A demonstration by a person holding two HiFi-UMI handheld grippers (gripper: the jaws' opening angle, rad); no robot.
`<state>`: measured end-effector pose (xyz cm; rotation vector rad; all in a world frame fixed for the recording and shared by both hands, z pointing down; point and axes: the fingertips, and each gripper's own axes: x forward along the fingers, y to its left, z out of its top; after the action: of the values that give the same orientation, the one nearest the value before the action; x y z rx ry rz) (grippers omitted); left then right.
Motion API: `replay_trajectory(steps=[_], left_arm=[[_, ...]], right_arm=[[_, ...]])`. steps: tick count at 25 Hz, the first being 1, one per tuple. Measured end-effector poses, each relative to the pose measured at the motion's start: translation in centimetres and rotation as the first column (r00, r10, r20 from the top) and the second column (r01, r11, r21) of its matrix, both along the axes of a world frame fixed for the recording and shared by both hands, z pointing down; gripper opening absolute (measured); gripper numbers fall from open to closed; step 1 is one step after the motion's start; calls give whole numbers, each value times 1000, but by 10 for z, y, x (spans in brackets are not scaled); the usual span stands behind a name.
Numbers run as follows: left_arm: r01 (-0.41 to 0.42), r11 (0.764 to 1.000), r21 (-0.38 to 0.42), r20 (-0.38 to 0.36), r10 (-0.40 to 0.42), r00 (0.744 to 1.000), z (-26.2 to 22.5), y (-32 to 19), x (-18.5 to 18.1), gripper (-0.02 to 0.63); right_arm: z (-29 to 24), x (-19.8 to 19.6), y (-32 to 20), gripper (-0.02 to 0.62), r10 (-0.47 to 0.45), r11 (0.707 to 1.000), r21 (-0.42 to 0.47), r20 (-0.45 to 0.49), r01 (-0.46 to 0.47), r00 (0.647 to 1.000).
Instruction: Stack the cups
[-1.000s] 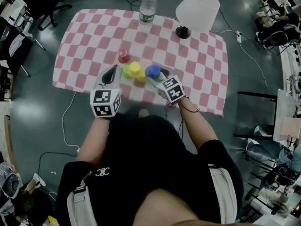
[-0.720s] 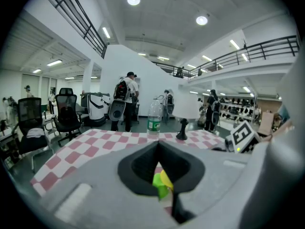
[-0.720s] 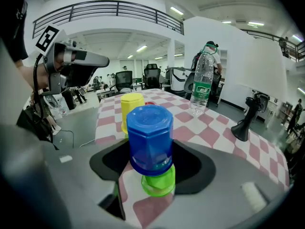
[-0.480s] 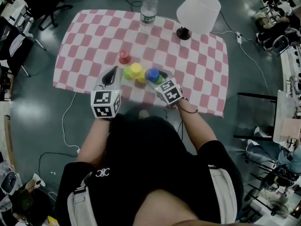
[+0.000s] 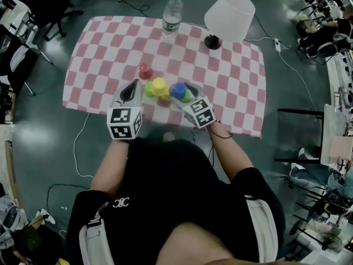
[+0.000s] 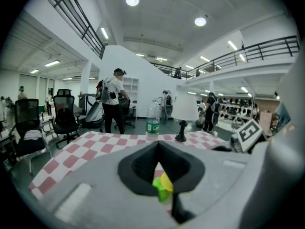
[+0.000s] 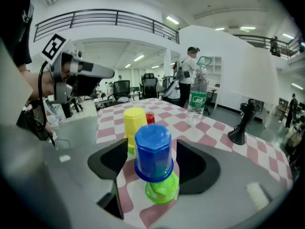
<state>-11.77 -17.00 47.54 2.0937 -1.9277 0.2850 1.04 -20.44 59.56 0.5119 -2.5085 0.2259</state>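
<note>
1. Blue cup point(image 7: 153, 142) sits upside down on top of a green cup point(image 7: 162, 191), near the front edge of the worktop point(image 5: 231, 76), which has a pink-and-white checked cloth.
2. Right tool point(image 5: 182, 93) has just been opening. Its jaws stand wide on either side of the blue cup, with the pads clear of it.
3. Yellow cup point(image 5: 159, 85) stands just to the left, also upside down, with a second green cup point(image 5: 148, 88) just beside it. A small red cup point(image 5: 145, 70) lies a little farther back.
4. Left tool point(image 5: 132, 88) points at the yellow and green pair. Its jaw tips are together and hold nothing.
5. At the far edge stand a water bottle point(image 5: 172, 14) and a white-shaded lamp point(image 5: 230, 15).
</note>
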Motion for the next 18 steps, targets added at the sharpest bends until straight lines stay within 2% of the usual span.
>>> replay_trajectory(steps=[4,7,9,11,12,16,18], left_arm=[[-33,999,22,4,33,999,-8,-7,3,-3],[-70,997,37,7,70,998,-13,-14,8,-2],[-100,994,41,9,99,995,-15,-17,11,-3],[-128,991,49,10,128,992,-18,-20,13,-2],[-143,988,54,10,143,990,-21,-22,13,-3],[-197,978,74,13,196,980,-28,-30,14,-3],[-218,972,86,15,217,976,-33,-32,15,-3]], right_arm=[[-48,12,-10,302,145,988,29,166,-152,975],[-84,28,-21,302,257,957,60,279,-283,925],[-106,41,-28,301,337,920,76,346,-384,875],[-126,54,-34,298,417,866,96,400,-490,816],[-134,61,-37,270,457,833,110,416,-543,786],[-157,87,-42,92,601,672,174,441,-720,667],[-166,93,-40,18,637,613,196,451,-766,625]])
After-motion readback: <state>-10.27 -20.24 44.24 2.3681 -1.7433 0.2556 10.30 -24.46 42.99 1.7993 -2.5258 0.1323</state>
